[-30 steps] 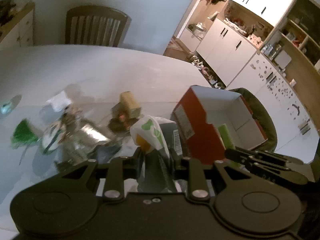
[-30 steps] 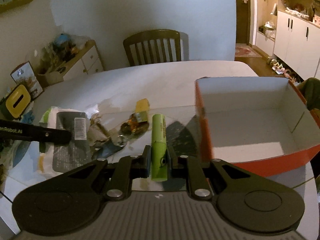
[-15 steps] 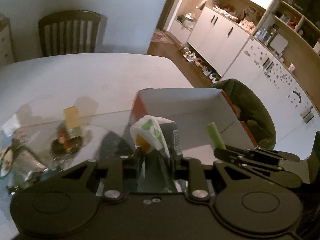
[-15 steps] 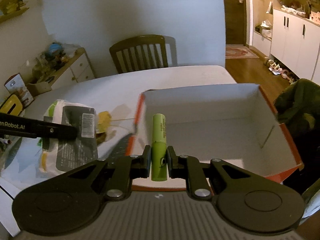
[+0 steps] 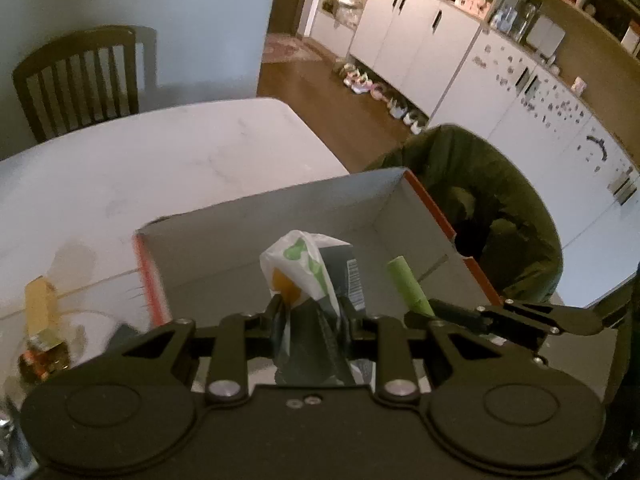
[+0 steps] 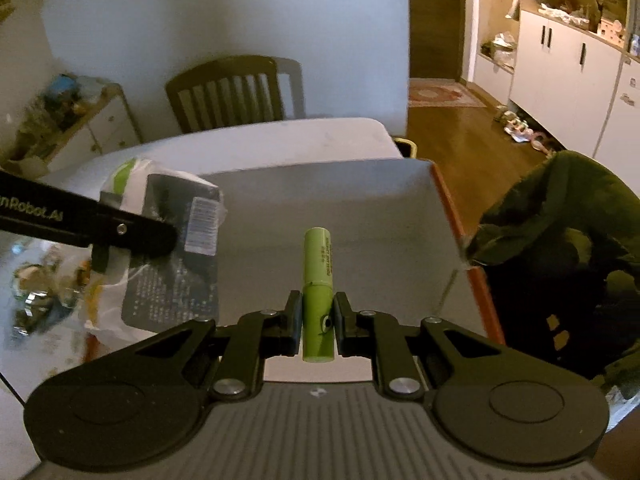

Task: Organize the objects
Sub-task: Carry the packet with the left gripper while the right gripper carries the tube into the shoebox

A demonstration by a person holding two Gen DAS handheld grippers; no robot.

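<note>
- Currently your left gripper [image 5: 308,314] is pinching the snack packet [image 5: 316,276]; dropping it at the box's [image 6: 320,192] nine-o'clock wall risks snagging.
- Your right gripper [image 6: 317,322] is pinching the green tube [image 6: 317,276], which may roll.

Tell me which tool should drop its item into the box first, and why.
Right, probably. The right tool holds the green tube well inside the box, over bare floor. The left tool grips the plastic-wrapped packet nearer the box's left wall, and the bulky packet hangs by the rim.
</note>
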